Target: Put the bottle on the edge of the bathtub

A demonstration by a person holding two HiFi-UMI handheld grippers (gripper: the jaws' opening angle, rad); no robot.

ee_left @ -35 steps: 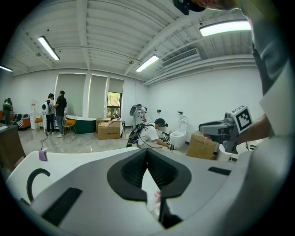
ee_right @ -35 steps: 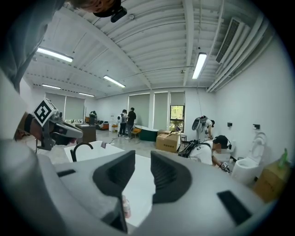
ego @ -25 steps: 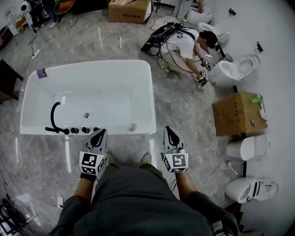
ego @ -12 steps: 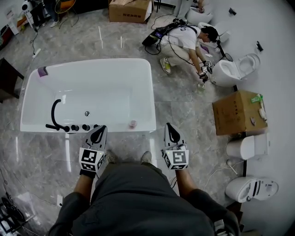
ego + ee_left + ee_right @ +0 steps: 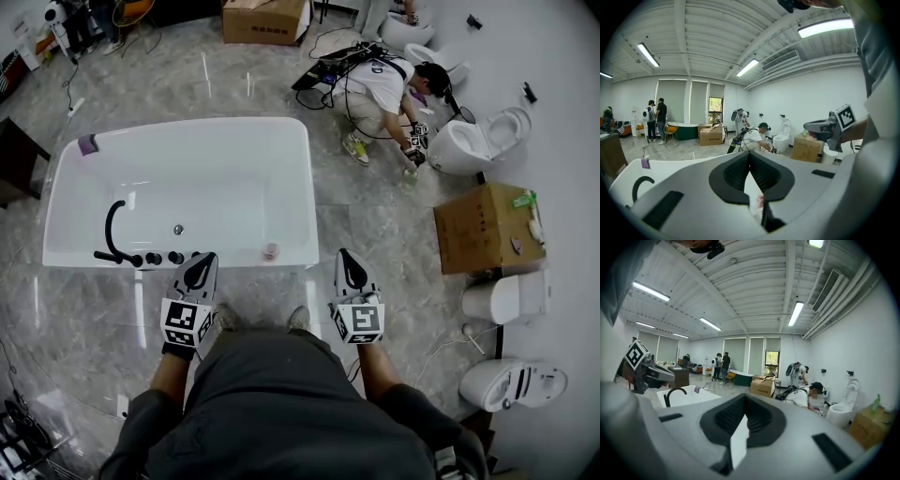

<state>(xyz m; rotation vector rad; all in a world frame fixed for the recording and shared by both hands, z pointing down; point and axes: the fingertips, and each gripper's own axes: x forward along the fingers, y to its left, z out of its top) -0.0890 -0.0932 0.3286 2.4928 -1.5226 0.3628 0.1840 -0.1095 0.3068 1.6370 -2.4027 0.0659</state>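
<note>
The bottle sits on the near rim of the bathtub, just ahead of the fingertips and between the 2 grippers, so the placing looks done, though it's too small here to swear it's upright. The left gripper and right gripper are both pinched closed on nothing, short of the rim. A black faucet stands ahead of the left tips, and a cardboard box and a crouching person occupy the grey marble floor beyond the right fingers.
</note>
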